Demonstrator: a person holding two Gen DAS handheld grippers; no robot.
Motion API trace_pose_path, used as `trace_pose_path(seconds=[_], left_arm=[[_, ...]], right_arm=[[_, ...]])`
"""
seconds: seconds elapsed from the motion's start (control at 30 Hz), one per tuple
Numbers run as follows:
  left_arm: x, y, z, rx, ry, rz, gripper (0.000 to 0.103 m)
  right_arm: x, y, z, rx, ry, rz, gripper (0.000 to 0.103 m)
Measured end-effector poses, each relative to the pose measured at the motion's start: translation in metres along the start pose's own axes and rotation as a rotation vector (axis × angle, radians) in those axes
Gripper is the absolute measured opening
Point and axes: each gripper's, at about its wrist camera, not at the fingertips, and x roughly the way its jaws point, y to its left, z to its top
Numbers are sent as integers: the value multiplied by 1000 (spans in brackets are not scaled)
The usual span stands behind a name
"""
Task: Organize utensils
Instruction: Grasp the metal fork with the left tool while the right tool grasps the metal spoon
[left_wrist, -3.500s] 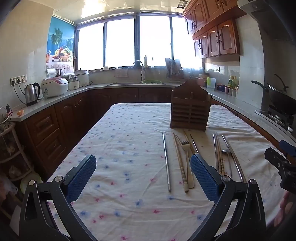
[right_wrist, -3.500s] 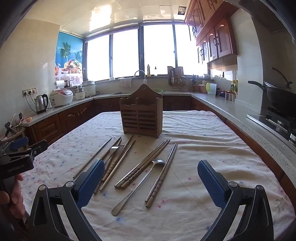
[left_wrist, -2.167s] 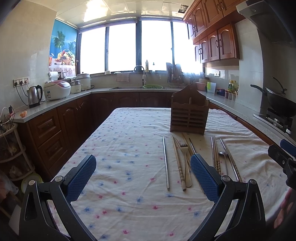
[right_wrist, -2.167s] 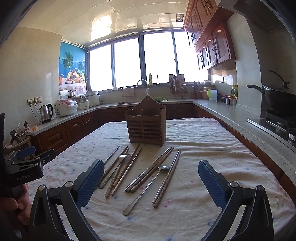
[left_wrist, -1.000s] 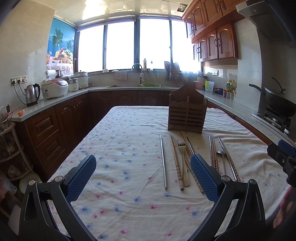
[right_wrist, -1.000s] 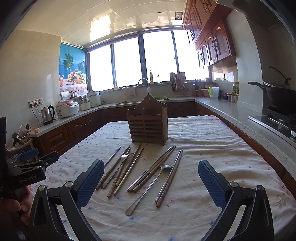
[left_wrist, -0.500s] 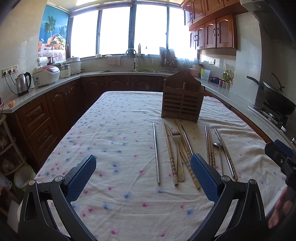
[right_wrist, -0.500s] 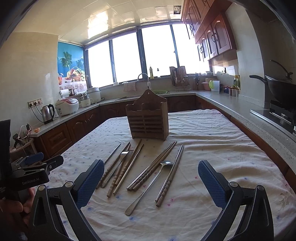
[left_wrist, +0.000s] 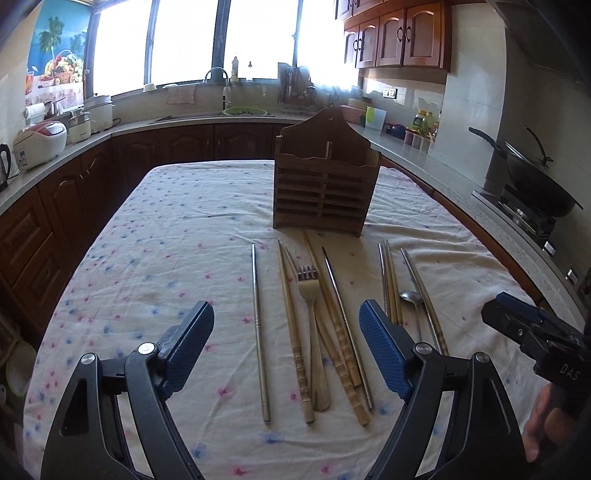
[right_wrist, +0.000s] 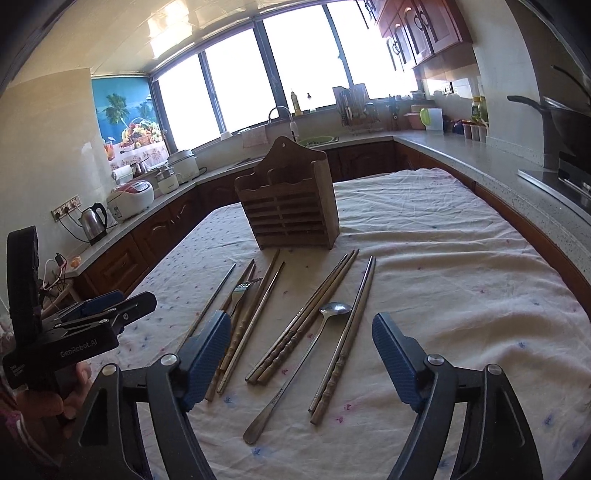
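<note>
A wooden utensil holder (left_wrist: 325, 184) stands upright mid-table; it also shows in the right wrist view (right_wrist: 291, 206). In front of it lie a steel chopstick (left_wrist: 258, 328), wooden chopsticks (left_wrist: 291, 325), a wooden fork (left_wrist: 312, 314), more chopsticks (left_wrist: 389, 280) and a metal spoon (right_wrist: 295, 365). My left gripper (left_wrist: 286, 349) is open and empty, low over the near ends of the fork and chopsticks. My right gripper (right_wrist: 301, 356) is open and empty, above the spoon and the chopsticks (right_wrist: 347, 332).
The table wears a white flowered cloth (left_wrist: 166, 258). Dark wood counters ring the room, with a rice cooker (left_wrist: 38, 142) and kettle (right_wrist: 92, 221) at left, a sink (left_wrist: 243, 110) at the back and a wok (left_wrist: 535, 177) on the stove at right.
Both grippers have moved forward and lower toward the utensils, which now look larger. The right gripper has tilted a little. No utensil has moved.
</note>
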Motion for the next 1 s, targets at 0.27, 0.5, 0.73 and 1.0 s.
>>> trace_pose_path(seconds=[0.27,0.5,0.73,1.0], left_arm=[[46,-3,15,-16,128,-83,56],[80,-3,23,-29,215,-127,46],[112,-6,26,-3,306,-130,39],[140,-15,26,44,393,-127,28]], right_arm=[[34,-13,4,82,129,26,43],[61,-21,3,132,226,41,29],[86,-33,1,184,318,49,27],[99,-45,7,222,338,67,21]])
